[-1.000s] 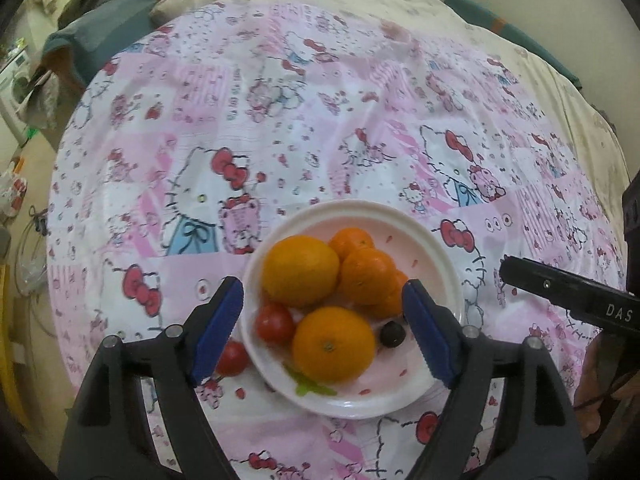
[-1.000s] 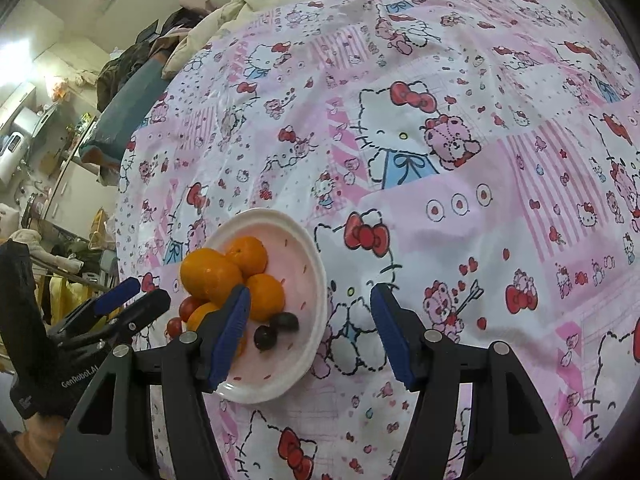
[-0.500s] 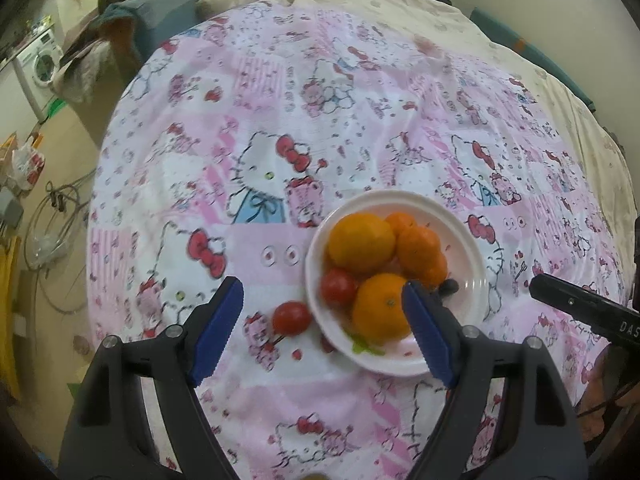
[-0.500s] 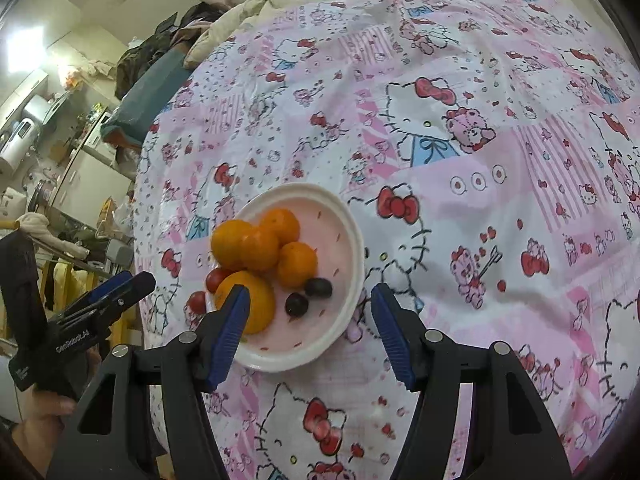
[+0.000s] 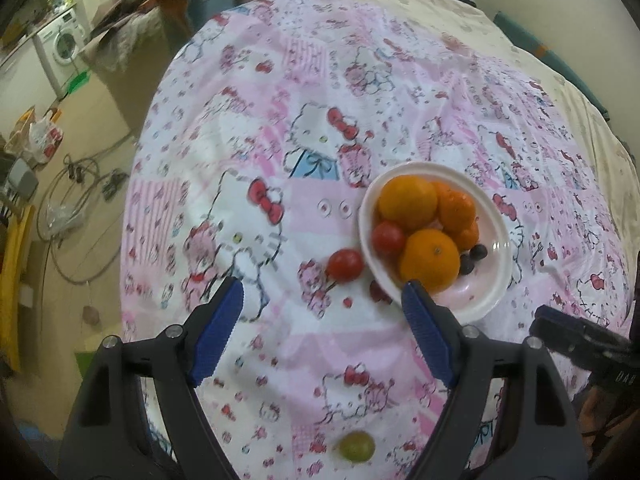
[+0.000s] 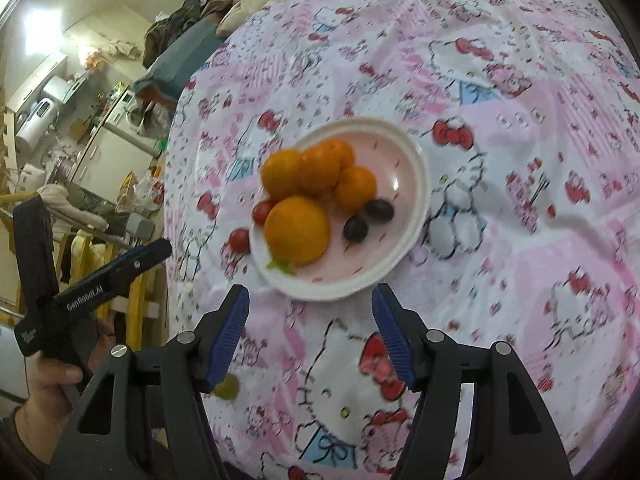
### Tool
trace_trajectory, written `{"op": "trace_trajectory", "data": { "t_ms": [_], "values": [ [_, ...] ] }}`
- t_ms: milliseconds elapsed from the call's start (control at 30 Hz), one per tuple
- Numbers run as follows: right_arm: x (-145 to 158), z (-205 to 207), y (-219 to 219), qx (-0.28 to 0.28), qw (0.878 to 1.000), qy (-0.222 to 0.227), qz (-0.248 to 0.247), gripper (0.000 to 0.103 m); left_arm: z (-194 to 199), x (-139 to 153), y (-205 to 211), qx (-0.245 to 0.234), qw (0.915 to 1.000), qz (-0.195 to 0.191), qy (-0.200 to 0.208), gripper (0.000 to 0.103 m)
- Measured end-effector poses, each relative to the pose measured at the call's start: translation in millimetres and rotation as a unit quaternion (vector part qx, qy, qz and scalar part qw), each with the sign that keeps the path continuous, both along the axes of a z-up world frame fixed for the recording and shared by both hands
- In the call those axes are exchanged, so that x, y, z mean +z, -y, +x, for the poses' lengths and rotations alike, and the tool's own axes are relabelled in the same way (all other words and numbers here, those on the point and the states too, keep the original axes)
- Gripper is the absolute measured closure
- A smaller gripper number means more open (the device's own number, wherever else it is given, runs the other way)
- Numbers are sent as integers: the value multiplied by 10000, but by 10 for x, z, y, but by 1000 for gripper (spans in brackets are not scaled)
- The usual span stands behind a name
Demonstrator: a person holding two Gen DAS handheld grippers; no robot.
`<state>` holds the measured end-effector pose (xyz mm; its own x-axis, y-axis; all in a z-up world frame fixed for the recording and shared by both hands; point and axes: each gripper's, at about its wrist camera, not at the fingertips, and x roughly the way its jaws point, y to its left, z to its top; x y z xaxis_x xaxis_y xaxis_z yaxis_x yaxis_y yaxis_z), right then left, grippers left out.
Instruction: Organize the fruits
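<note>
Left wrist view shows your left hand-held gripper (image 5: 322, 312) has drawn back from the white plate (image 5: 498, 288): a second ago its jaws framed the fruit, now they hang wide apart and empty over the patterned bed cover (image 5: 360, 80). The plate holds oranges (image 5: 407, 201), a tomato (image 5: 387, 238) and dark grapes (image 5: 477, 252). One loose tomato (image 5: 344, 265) lies just beside the rim, and a green grape (image 5: 357, 445) has come into sight near the cover's edge. Your right hand-held gripper (image 6: 310, 322) has also pulled away, empty, jaws opening slightly. With both strays now visible, sorting them onto the plate looks like what remains.
</note>
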<state>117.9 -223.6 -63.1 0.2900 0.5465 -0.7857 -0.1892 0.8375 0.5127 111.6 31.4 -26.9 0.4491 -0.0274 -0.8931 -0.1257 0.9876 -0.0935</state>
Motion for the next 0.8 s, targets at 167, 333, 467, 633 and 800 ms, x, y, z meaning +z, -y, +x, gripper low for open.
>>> {"op": "trace_trajectory", "data": {
  "t_ms": [167,333,467,633,800],
  "values": [
    [-115,-141,-221,335,9994,-95,-87,36,-120,-57,-86,176,9996,-136,-200,24],
    [-244,-187,-359,591,9972,-314,324,36,-143,-51,-153,324,9991,-199,-207,24],
    [-318,-198,-409,653,9966,-366,351,36,-135,-48,-207,442,9985,-243,-190,24],
    [-395,-230,-586,940,9941,-429,330,35,-123,-80,-275,583,9971,-430,-245,24],
    [-511,-307,-888,1465,9881,-462,121,35,-100,-92,-321,669,9958,-548,-305,24]
  ]
}}
